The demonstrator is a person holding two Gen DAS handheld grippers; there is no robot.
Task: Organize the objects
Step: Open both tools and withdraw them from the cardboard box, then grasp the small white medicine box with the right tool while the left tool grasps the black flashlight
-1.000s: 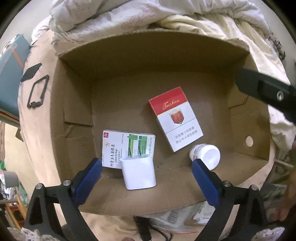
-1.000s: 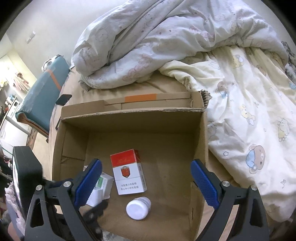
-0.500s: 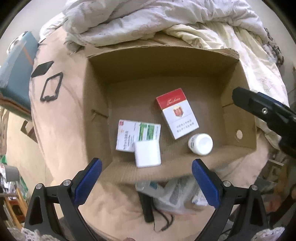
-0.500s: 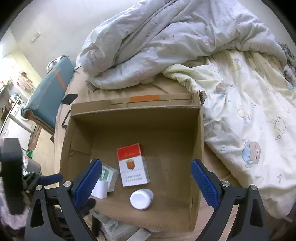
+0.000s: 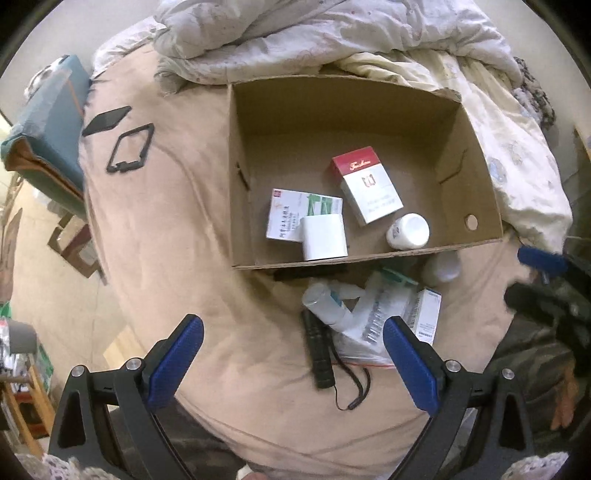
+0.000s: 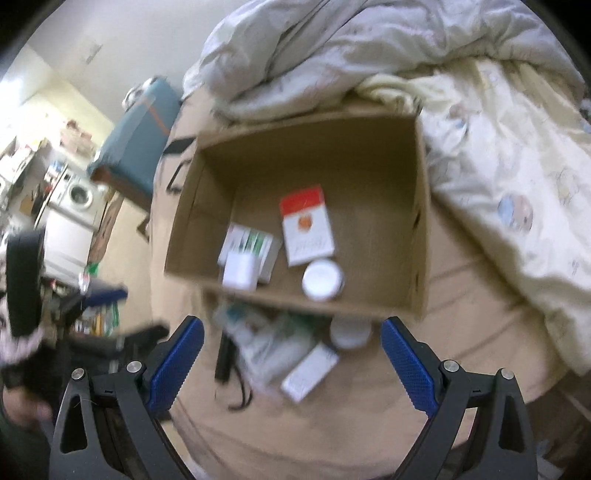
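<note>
An open cardboard box (image 5: 476, 155) (image 6: 184, 225) lies on the bed. Inside are a red-and-white cigarette pack (image 5: 365, 184) (image 6: 306, 229), a white-and-green medicine box (image 5: 299, 214) (image 6: 251, 243), a white charger block (image 5: 324, 237) (image 6: 240, 273) and a white bottle (image 5: 408, 230) (image 6: 321, 278). In front of the box lie a black flashlight (image 5: 319, 354), a plastic bag of items (image 5: 365, 314), a small white box (image 5: 424, 310) (image 6: 308, 373) and a white jar (image 5: 441, 266) (image 6: 349, 332). My left gripper (image 5: 291, 358) and right gripper (image 6: 291, 358) are both open and empty, above this pile.
A crumpled duvet (image 5: 295, 33) lies behind the box. A phone (image 5: 106, 120) and a black phone case (image 5: 130, 147) lie on the sheet to the left. A teal suitcase (image 5: 44, 122) stands beside the bed. The right wrist view is blurred.
Both grippers have pulled back and up from the box. The pile in front of the box has come into view. The box contents have not moved.
</note>
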